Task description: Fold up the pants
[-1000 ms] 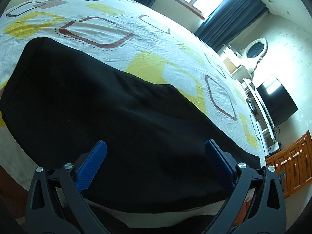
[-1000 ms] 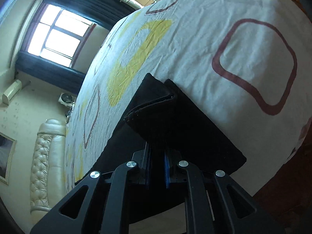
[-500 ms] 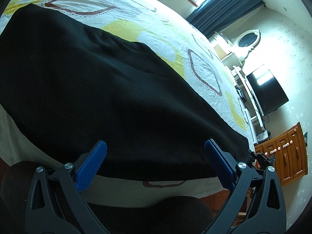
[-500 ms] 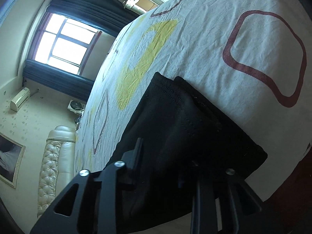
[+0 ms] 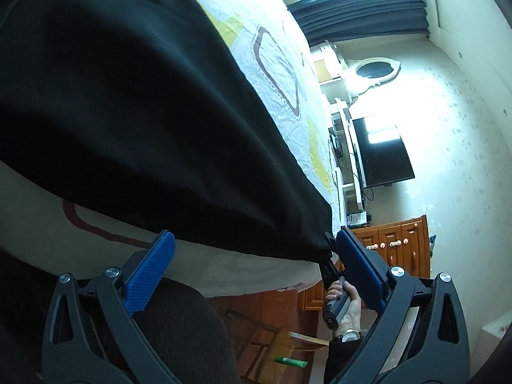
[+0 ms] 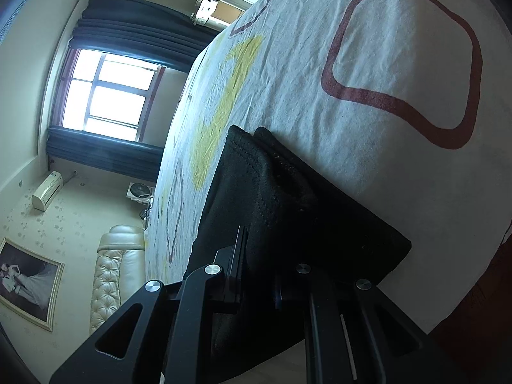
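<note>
Pants (image 5: 134,102): black, spread along the near edge of the bed (image 5: 281,73); the lower hem overhangs the bed's side. In the left view the cloth fills the upper left and is cut off by the frame at top and left.

Left tool (image 5: 252,256): jaws wide apart, blue pads (image 5: 150,272) bare, nothing between them. It sits below the pants' hanging edge, off the bed, with open air around both fingers. A dark rounded shape lies under it; what it is cannot be told.

Right tool (image 6: 259,284): in its own view the fingers stand a little apart with a thick fold of pants (image 6: 288,211) packed into the gap; the blue pads are almost wholly buried, so contact on both sides is hard to confirm, though the cloth looks held. The left view alone shows this tool from outside (image 5: 329,256), at the pants' right corner just past the bed's edge, with the hand (image 5: 342,300) on its handle and a wristwatch (image 5: 348,336) below.

Bed sheet (image 6: 368,128): white with yellow patches and maroon outlines; broad bare room beyond the pants in the right view.

Left view only: television (image 5: 384,150), wooden cabinet (image 5: 400,240), floor litter. Right view only: window (image 6: 105,96), padded headboard (image 6: 115,272), framed picture (image 6: 28,281). Both: curtains (image 5: 361,9), oval mirror (image 5: 374,70).
</note>
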The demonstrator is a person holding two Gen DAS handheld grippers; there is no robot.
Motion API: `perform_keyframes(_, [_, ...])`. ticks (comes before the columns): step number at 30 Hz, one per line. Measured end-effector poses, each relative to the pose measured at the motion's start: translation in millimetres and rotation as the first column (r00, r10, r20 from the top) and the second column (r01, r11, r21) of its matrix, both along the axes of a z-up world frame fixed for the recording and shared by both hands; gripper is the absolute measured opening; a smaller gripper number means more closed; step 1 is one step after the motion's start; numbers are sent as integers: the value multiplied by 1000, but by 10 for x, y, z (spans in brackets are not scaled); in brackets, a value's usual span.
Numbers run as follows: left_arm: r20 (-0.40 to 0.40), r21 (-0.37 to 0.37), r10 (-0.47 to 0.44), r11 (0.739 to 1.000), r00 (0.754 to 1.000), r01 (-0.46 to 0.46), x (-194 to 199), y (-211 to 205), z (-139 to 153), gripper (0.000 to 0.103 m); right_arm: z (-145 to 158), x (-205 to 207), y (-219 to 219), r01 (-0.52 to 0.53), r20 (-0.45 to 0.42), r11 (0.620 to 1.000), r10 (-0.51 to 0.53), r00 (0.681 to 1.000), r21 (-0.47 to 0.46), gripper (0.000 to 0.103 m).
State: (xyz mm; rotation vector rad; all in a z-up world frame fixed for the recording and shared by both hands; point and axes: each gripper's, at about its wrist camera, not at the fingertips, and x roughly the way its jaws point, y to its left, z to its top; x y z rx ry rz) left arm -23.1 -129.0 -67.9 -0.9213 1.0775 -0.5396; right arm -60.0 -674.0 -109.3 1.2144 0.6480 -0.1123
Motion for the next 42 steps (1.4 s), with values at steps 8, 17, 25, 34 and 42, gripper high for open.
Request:
perform_keyframes(8, [1,-47,122,991,993,-121,160,-15,-77,100,-65,-56,-18,-3,21,1000,3,1000,25,13])
perform_keyframes(17, [19,5,148,989,989,-148,90,-88,-91,86,-134,-106,-35,10,57,998,-13,998,55,13])
perform_keyframes(25, [-85,21,154,988,984,-153,184,33,-273,9,-244,-239,-60,53,138,992,-69,988,116,13])
perform_keyframes(34, [68,106,79,991,995,-86,149,-61,101,7,79,-353,-66,57,196,996,-70,978,69,9])
perform_keyframes(42, [23,133,37,990,999,-40,97,-39,-40,7,-130,-539,-132,87,134,993,-97,986,76,9])
